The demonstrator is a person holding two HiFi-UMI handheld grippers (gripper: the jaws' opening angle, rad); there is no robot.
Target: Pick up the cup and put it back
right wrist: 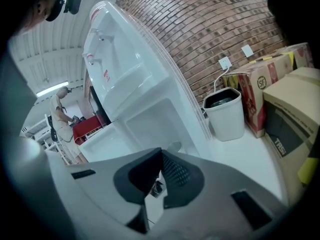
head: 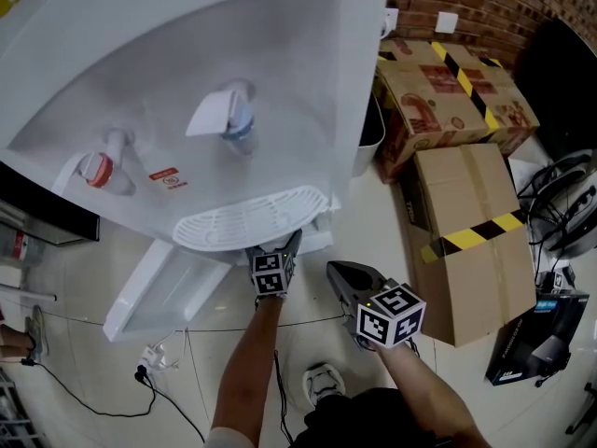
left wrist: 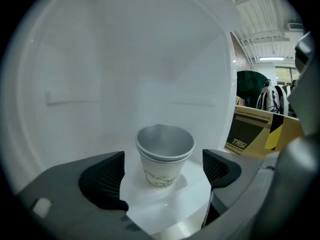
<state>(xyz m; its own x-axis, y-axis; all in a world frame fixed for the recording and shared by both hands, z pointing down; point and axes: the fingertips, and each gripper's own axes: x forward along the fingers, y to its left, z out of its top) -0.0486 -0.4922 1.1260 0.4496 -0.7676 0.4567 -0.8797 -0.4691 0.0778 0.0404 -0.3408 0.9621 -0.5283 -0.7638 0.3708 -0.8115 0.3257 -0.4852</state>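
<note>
One cup [left wrist: 164,154], paper, with a doubled rim that may mean two nested, is seen upright on a white shelf [left wrist: 167,206] inside a white recess. The recess is judged to be the lower compartment of the water dispenser [head: 187,82], below the drip tray [head: 247,220]. The cup is not seen in the head view.

The left hand-held gripper [left wrist: 162,170] is spread wide, with one pad on each side of the cup and clear gaps between; nothing is gripped. The right hand-held gripper [right wrist: 159,176] is closed, pad on pad, with nothing between, and is held back, well apart from the cup and aimed past the dispenser toward a white bin [right wrist: 227,111] and cardboard boxes [head: 466,241].

Progress: the cup is standing in its place and is not held. Whether the lift and return are already done or are yet to come cannot be read from these views. If done, only a withdrawal of the left hand-held gripper is left; if not, a closing on the cup, a lift and a set-down are all left.
</note>
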